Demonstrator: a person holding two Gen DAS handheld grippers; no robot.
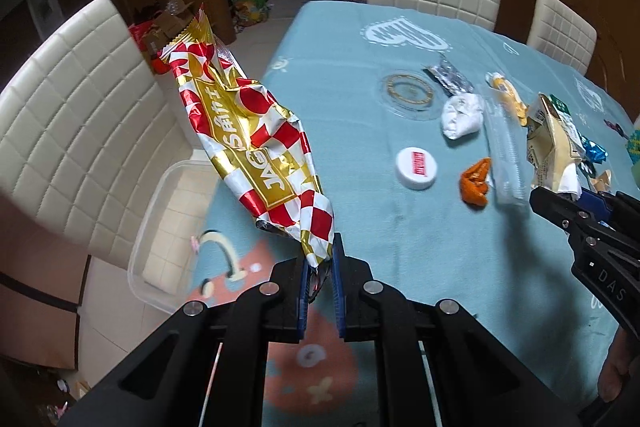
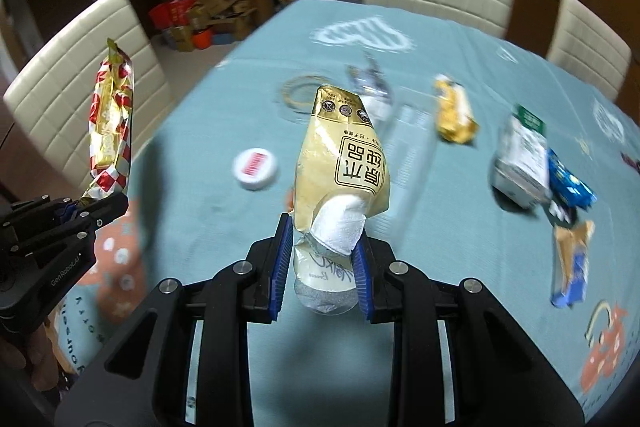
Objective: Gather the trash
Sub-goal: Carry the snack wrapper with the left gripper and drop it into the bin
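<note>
Trash still litters the tabletop (image 1: pixel 360 187), mostly toward its right edge, while a clear tub (image 1: pixel 160 227) sits off its left edge. The left gripper (image 1: pixel 320 267) pinches a red-gold wrapper (image 1: pixel 256 147), long axis pointing away toward that tub. The right gripper (image 2: pixel 320 255) pinches a beige pouch (image 2: pixel 344 163), farther from the tub.

Red-white checked wrapper (image 1: pixel 256 147) with gold band, at 9 o'clock of white cap (image 1: pixel 416 169) with red label. Cream-gold pouch (image 2: pixel 344 155), black print, white tissue (image 2: pixel 340 227) poking out. Surface (image 1: pixel 400 227) light blue cloth, white and orange cartoon motifs. Orange scrap (image 1: pixel 476 183). Chairs (image 1: pixel 80 131) cream, quilted. Black gripper bodies, blue pads (image 2: pixel 282 259).
</note>
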